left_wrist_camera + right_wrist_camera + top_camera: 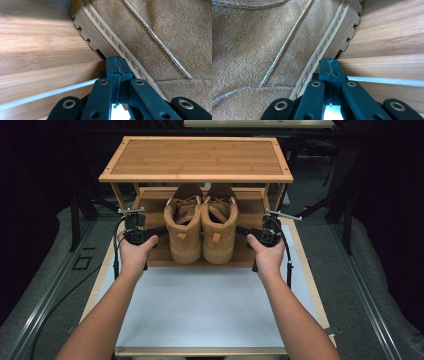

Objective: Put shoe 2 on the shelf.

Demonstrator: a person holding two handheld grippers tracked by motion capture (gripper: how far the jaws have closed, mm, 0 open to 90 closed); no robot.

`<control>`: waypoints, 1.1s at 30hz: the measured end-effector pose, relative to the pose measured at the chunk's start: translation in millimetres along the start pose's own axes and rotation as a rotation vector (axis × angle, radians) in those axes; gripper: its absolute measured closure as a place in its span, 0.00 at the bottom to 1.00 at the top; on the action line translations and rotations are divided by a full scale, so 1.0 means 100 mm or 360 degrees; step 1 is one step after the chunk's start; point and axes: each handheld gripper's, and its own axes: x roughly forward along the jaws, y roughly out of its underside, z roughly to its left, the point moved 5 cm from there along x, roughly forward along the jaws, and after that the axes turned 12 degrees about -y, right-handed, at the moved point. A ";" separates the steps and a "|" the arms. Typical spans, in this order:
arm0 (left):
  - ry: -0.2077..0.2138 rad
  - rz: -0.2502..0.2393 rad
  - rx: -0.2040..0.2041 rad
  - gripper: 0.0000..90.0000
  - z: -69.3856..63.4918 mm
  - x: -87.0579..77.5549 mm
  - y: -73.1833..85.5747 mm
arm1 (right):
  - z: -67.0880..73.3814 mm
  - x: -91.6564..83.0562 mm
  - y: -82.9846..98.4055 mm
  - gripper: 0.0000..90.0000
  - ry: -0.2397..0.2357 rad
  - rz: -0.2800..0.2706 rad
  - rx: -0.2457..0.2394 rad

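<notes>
Both tongs were closed, empty: left tongs pressed the left boot's sole, right tongs the right boot's, on the shelf.

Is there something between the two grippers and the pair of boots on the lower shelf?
Nothing visible stands between them. The shut left gripper has its tip at the sole of the left boot, and the shut right gripper at the sole of the right boot, both on the lower shelf.

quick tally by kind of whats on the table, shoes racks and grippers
tan suede lace-up boots: 2
two-tier bamboo shoe rack: 1
black two-jaw grippers, left gripper and right gripper: 2
total: 5
</notes>
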 end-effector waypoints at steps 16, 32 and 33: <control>0.0132 0.0061 0.0057 1.00 -0.08 -0.24 0.33 | 0.13 -0.21 0.29 1.00 -0.0083 0.0170 -0.0076; 0.0192 0.0044 0.0077 1.00 -0.12 -0.36 0.53 | 0.10 -0.27 0.55 1.00 -0.0158 0.0194 -0.0068; 0.0189 0.0042 0.0083 1.00 -0.13 -0.36 0.53 | 0.10 -0.28 0.56 1.00 -0.0163 0.0195 -0.0063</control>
